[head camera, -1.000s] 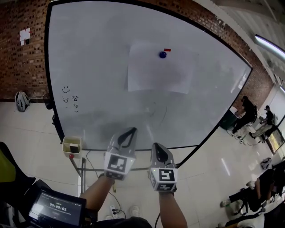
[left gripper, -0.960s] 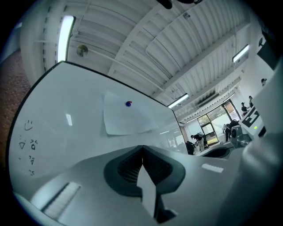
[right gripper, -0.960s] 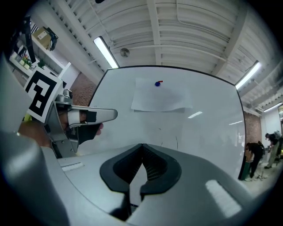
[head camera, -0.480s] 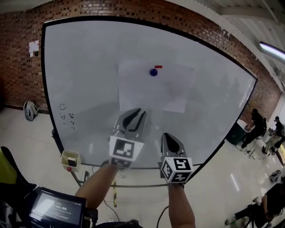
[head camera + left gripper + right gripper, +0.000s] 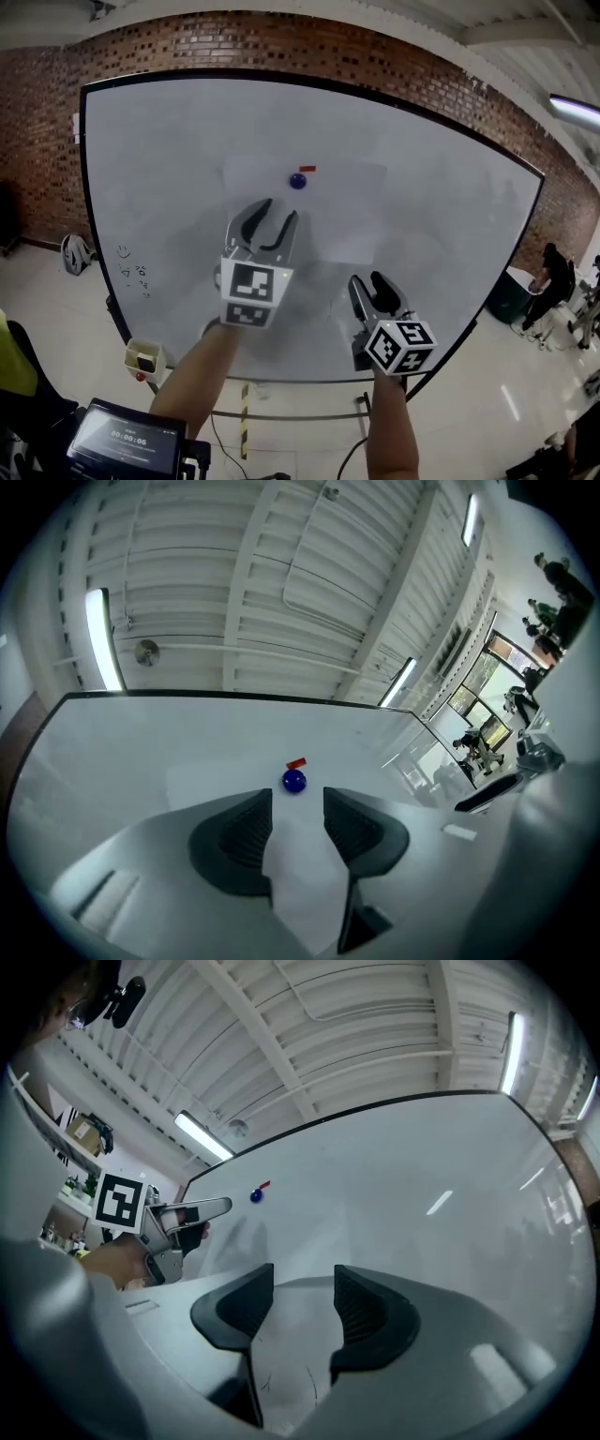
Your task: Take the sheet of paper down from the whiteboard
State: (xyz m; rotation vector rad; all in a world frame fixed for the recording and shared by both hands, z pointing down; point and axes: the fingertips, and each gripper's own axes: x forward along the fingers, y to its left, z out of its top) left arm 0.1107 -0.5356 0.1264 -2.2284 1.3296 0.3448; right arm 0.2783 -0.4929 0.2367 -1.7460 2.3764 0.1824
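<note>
- Nearest, below the left forearm, a dark tablet with a lit screen sits at the bottom edge of the head view.
- Pale tiled floor runs under both arms. A small tray hangs at the board's lower corner, down and left of the left gripper.
- The left gripper is raised toward the board. Its jaws have just been opening and stand well apart, with nothing between the pads and nothing touched.
- The right gripper is lower and to the right of the left one. Its jaws have also just been opening and are wide apart and empty. In its own view the right gripper faces bare board.
- The whiteboard stands upright beyond both grippers in a black frame, with small pen scribbles far left of the left gripper.
- The sheet of paper lies flat on the board just beyond the left gripper's tips and up and left of the right gripper. Its long axis runs across the board, with the short sides vertical.
- A blue magnet pins the sheet near the middle of its top edge, with a red marker touching or just beside it. In the left gripper view the magnet lines up with the gap of the left gripper.
- A brick wall stands behind the board, and people are far off to the right of the right gripper.
</note>
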